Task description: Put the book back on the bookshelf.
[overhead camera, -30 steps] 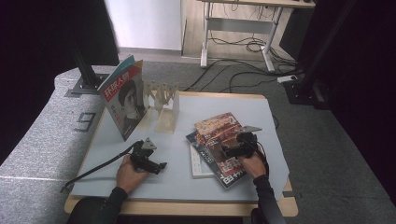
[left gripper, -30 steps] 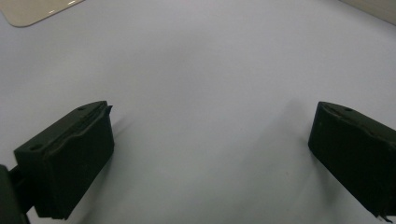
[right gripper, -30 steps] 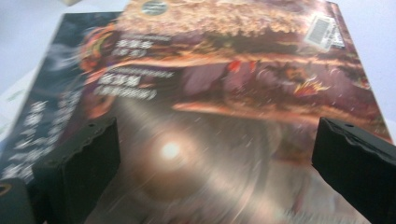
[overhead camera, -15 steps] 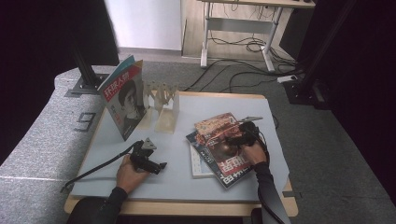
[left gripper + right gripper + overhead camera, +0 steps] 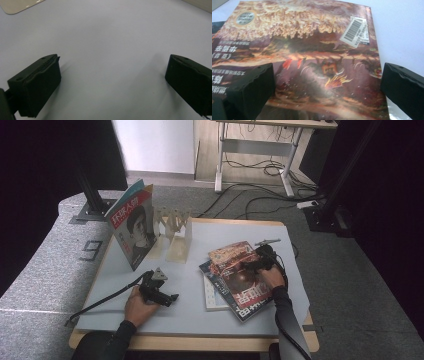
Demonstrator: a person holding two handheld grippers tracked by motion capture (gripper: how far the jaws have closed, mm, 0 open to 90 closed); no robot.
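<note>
Our right tool hovers with its jaws spread wide and empty over the glossy reddish-brown magazine with a barcode sticker, which tops a small pile near the right edge of the counter. In the right gripper view the two black jaws frame the cover from either side, apart from it as far as we can tell. Our left tool rests low near the front-left part of the counter, jaws also spread wide, with nothing but the bare pale surface between them.

We judge the magazine thin, light and floppy; its slick cover will likely slip if squeezed flat from above. We would take it at a free edge or corner, one jaw under and one over, near the spine side if we can reach it, so that the pages do not fan open. Beneath it lies a dark magazine with large white lettering, and under that a pale booklet, so we must catch only the top one.

Farther out, toward the back-left corner, a red-topped portrait magazine stands upright against a pale wooden slotted rack.
</note>
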